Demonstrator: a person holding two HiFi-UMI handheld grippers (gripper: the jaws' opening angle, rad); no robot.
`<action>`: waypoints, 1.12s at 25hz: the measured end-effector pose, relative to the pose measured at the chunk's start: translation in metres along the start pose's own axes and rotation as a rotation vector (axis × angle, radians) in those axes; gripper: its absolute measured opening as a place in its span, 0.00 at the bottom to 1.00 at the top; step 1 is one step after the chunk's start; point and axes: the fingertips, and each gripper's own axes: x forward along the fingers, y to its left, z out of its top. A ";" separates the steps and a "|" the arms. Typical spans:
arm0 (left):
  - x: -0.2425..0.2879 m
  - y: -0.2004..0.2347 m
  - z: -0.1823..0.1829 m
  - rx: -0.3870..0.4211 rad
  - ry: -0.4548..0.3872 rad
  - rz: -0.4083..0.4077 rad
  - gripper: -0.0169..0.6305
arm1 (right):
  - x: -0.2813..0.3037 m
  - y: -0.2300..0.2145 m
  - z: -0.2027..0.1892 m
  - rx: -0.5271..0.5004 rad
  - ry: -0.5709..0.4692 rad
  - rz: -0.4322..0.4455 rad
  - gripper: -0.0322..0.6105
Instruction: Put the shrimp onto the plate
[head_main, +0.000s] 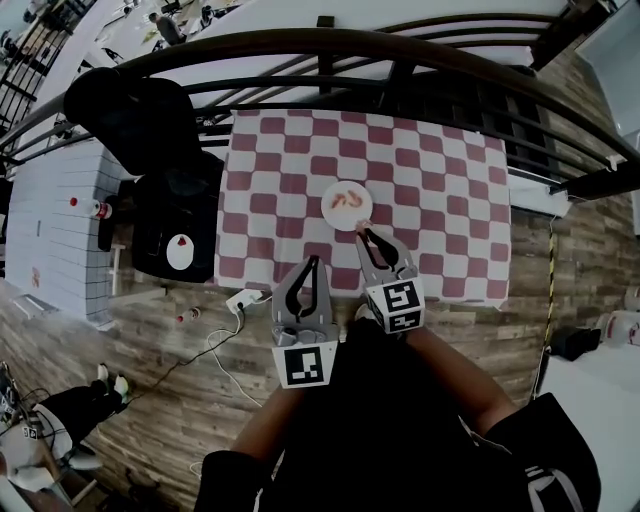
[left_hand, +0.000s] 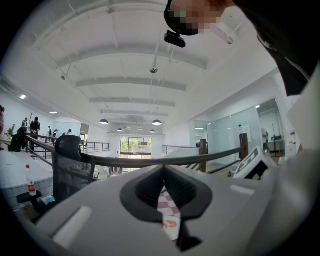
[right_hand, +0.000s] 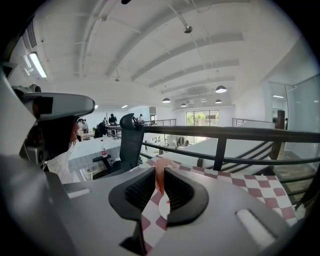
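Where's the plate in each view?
Head view: plate mid-table, just beyond the right gripper.
Left gripper view: plate low centre, seen through the narrow slit between the jaws.
Right gripper view: plate low centre, below the held shrimp.
Shared landmark: the checkered cloth under the plate.

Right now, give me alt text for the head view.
Seen from above, the right gripper holds a shrimp at the near edge of a white plate, which has other shrimp on it and sits on a red-and-white checkered table. The left gripper hangs empty nearer the person, jaws together.
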 end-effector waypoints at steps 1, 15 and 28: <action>0.000 0.002 0.000 -0.002 0.003 0.005 0.04 | 0.004 0.000 -0.003 0.004 0.011 0.004 0.13; 0.002 0.018 -0.005 0.009 0.048 0.063 0.04 | 0.074 -0.017 -0.060 0.044 0.178 0.031 0.13; 0.001 0.029 -0.014 -0.003 0.088 0.096 0.04 | 0.117 -0.027 -0.124 0.033 0.321 0.022 0.14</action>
